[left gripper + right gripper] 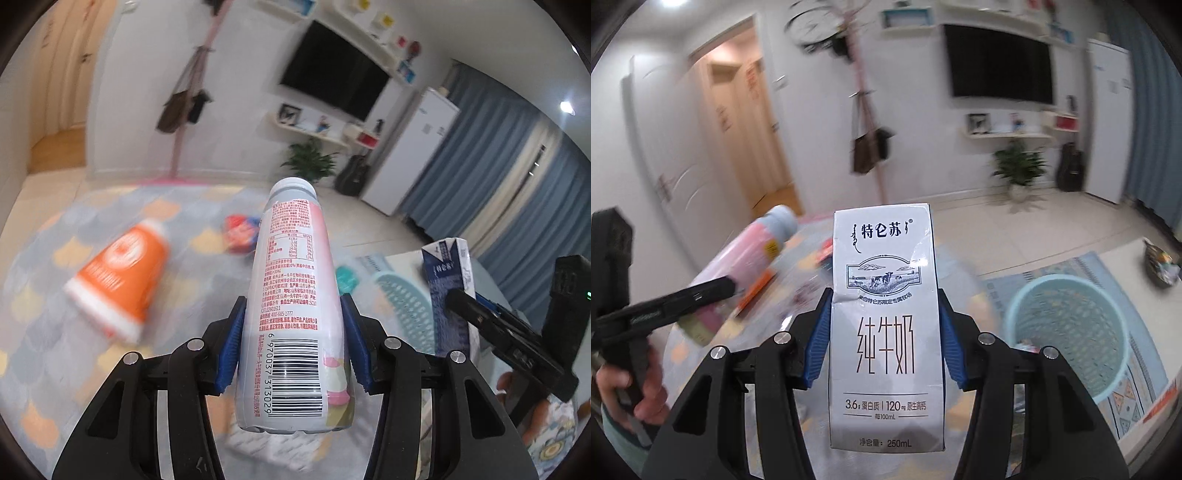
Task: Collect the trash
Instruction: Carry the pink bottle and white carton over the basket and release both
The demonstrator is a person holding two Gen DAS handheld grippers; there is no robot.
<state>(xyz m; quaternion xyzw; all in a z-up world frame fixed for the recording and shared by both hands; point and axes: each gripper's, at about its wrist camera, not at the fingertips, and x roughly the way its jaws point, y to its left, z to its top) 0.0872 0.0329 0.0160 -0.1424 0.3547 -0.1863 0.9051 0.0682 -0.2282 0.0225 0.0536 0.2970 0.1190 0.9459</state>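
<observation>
My left gripper (293,301) is shut on a pink and white plastic bottle (291,277); the blue pads press its sides and the cap points away. My right gripper (884,291) is shut on a white 250 mL milk carton (886,332), held upright. Each held thing also shows in the other view: the carton (448,280) at the right, the bottle (746,254) at the left. A teal plastic basket (1071,332) stands on the floor, below and to the right of the carton. An orange paper cup (118,280) lies on its side on the rug, and a red-blue wrapper (240,232) lies beyond it.
A patterned rug (55,332) covers the floor below. A low table with a bowl (1160,266) stands behind the basket. A pink coat stand (181,122), a potted plant (1019,166) and a guitar case (1071,166) line the far wall. A hand (646,387) grips the left gripper's handle.
</observation>
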